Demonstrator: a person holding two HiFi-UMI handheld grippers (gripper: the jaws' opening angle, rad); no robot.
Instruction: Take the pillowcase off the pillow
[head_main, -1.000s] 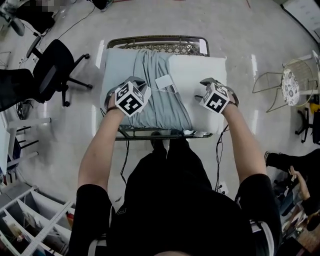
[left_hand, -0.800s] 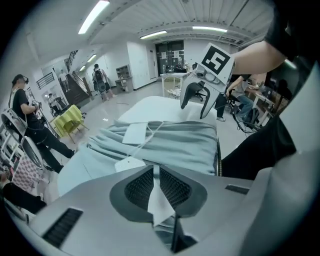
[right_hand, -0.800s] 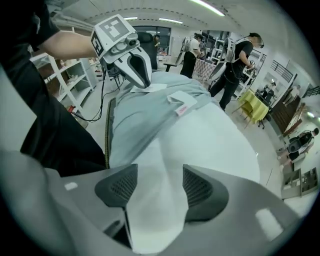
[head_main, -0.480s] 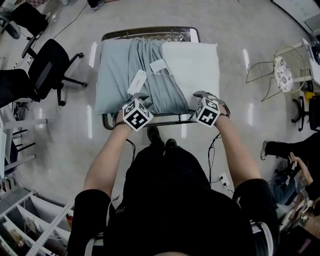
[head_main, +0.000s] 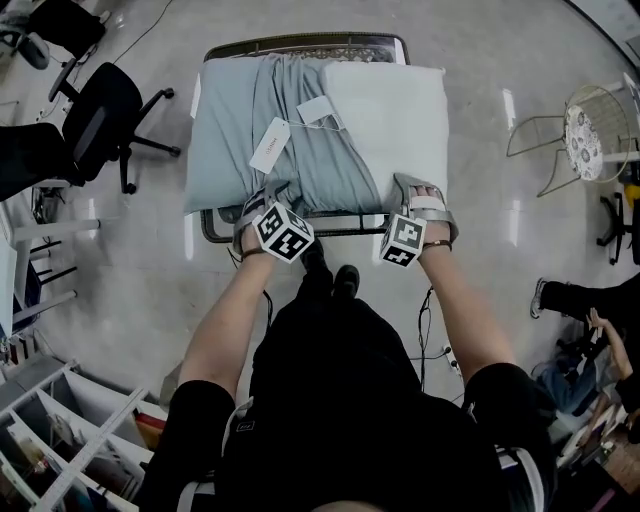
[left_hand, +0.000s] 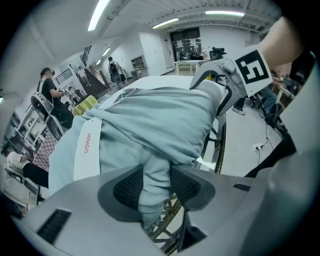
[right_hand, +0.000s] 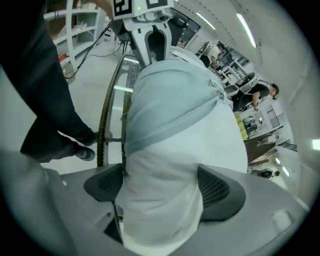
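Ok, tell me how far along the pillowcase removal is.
Done: the pillowcase is bunched leftward, baring about half the white pillow. In hand: the left gripper straddles a pillowcase fold, the right gripper the pillow's bare corner; both jaws have just been opening, not yet clamped. Left: grip, then pull the case fully off.

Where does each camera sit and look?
Head view: on the person's head, facing down at pillow, pillowcase, both arms, left claw, right claw.
Left gripper view: on the left claw; its jaws, just opened, straddle pillowcase; right arm shows.
Right gripper view: on the right claw; jaws, just opened, straddle bare pillow; leg shows.
Shared: each gripper view faces the other claw.
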